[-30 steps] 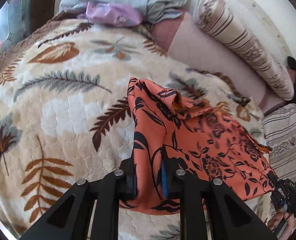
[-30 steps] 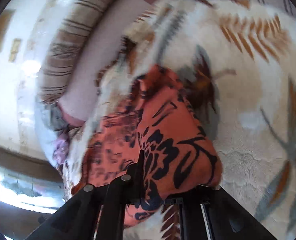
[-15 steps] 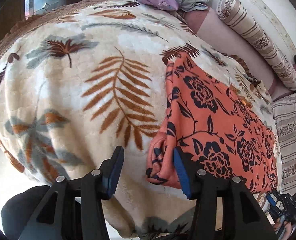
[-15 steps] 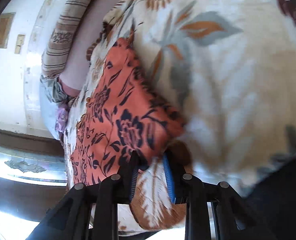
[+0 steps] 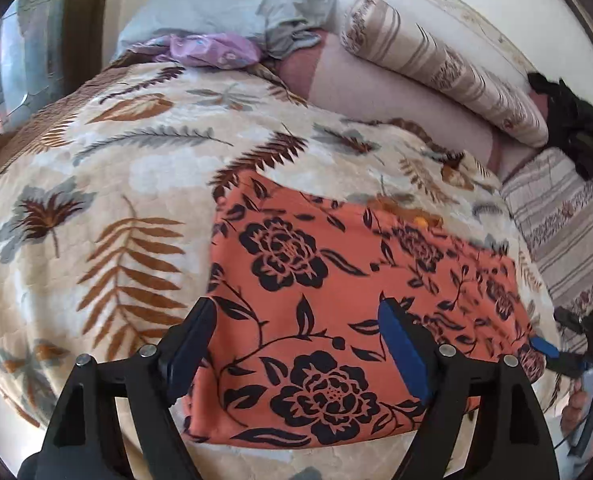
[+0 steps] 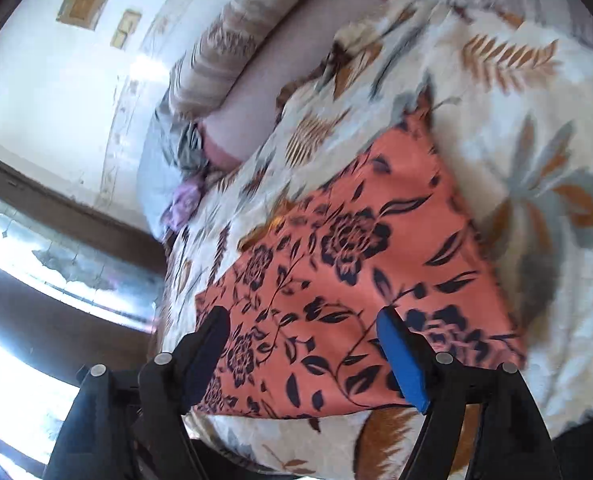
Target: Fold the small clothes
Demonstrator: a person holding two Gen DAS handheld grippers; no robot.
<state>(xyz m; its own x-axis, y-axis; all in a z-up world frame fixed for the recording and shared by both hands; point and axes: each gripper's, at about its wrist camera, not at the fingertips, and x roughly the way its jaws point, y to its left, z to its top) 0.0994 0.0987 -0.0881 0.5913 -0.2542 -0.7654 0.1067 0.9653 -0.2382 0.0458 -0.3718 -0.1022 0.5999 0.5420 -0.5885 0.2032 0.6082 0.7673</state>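
An orange cloth with black flowers lies flat as a rectangle on the leaf-patterned blanket. It also shows in the right wrist view. My left gripper is open and empty, its jaws wide apart over the cloth's near left part. My right gripper is open and empty over the cloth's near edge. The right gripper also shows at the far right of the left wrist view, beside the cloth's right end.
A striped bolster and a pink mattress strip lie behind the blanket. A grey pillow and a purple cloth sit at the back left. A dark object lies at the right. A window is at the left.
Both grippers let go of the cloth and opened wide. The cloth went from lifted and bunched to lying flat on the blanket. Both grippers pulled back a little.
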